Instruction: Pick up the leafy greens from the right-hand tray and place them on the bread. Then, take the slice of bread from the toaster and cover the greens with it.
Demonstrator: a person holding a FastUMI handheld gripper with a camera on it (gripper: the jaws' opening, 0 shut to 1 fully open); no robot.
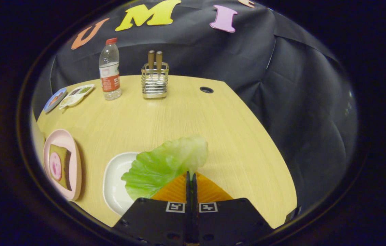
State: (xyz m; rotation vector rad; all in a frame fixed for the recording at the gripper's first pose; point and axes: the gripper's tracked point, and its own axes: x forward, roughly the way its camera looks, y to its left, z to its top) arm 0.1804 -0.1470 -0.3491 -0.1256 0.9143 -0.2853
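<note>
On the pale wood counter (179,116), the fingers (191,179) pinch the greens (165,164) by the stem, lifted above the white tray (114,181); the bread (59,165) waits on the pink plate (75,171) left, likely next.

The gripper (191,176) has a matte black body with two small square black-and-white markers at twelve o'clock on its top face. Its fingers (175,191) are ribbed orange wedges tipped with thin black pads. Dark round screw holes dot the body toward six o'clock.
</note>
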